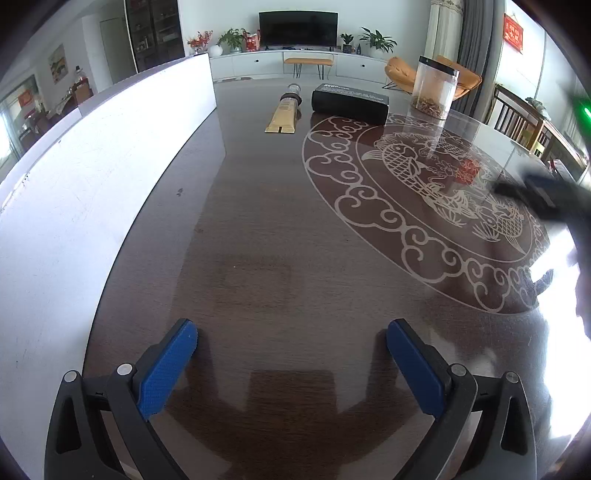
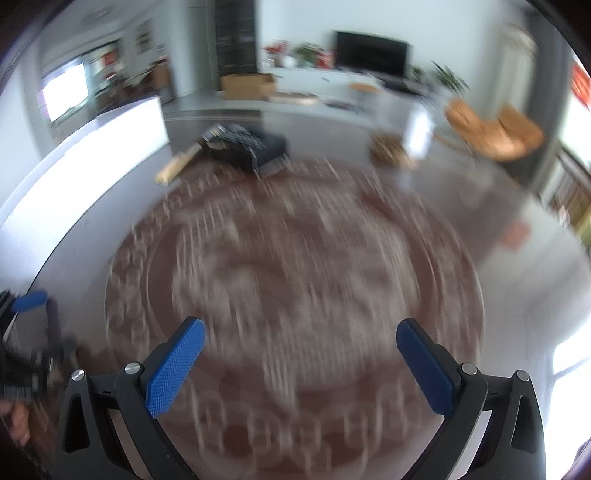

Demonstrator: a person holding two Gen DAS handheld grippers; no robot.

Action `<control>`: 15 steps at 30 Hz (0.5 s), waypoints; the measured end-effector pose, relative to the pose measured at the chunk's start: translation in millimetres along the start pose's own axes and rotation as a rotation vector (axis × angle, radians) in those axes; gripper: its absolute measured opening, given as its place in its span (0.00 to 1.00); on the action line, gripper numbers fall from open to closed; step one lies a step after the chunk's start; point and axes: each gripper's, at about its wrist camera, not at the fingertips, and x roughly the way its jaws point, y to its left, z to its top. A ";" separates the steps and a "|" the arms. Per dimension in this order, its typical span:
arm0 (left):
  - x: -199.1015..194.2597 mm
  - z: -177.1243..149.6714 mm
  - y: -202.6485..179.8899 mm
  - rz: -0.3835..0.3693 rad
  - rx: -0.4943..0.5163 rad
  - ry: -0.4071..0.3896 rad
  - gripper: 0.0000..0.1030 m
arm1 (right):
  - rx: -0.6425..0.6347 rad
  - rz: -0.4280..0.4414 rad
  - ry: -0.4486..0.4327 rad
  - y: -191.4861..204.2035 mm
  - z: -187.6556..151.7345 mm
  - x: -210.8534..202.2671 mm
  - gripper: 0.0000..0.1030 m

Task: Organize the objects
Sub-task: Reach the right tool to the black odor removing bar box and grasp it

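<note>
Lying on the table (image 1: 258,221): one tube (image 1: 282,114), one black box (image 1: 351,103), one jar (image 1: 436,88).

A gold tube (image 1: 281,116), a black box (image 1: 350,103) and a clear jar (image 1: 435,88) are being carried by the dark patterned table (image 1: 258,229), beside a white board (image 1: 92,177).

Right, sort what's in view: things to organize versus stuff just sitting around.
To organize: gold tube, black box, clear jar, all at the table's far end; both grippers open, left gripper, right gripper.

Just around: white board, television, potted plants, orange chair.
</note>
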 end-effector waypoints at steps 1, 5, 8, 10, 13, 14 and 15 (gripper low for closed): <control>0.0 0.0 0.1 0.000 0.000 0.000 1.00 | -0.056 0.005 0.002 7.5 20.5 11.6 1.00; -0.2 -0.5 0.5 -0.002 0.000 -0.001 1.00 | -0.249 -0.029 0.019 33.7 88.1 57.4 1.00; -0.6 -1.0 1.3 -0.002 -0.002 -0.002 1.00 | -0.310 -0.031 0.010 41.1 129.3 82.9 1.00; -0.1 -0.7 0.9 -0.001 -0.003 -0.002 1.00 | -0.308 -0.008 0.049 42.7 150.5 103.6 1.00; 0.2 -0.4 1.1 -0.003 -0.004 -0.002 1.00 | -0.294 0.014 0.116 44.8 168.8 132.2 1.00; 0.3 -0.3 1.1 -0.002 -0.004 -0.002 1.00 | -0.301 0.015 0.126 47.4 171.8 138.8 1.00; 0.3 -0.2 1.1 -0.002 -0.004 -0.002 1.00 | -0.314 0.024 0.137 51.4 174.7 145.6 1.00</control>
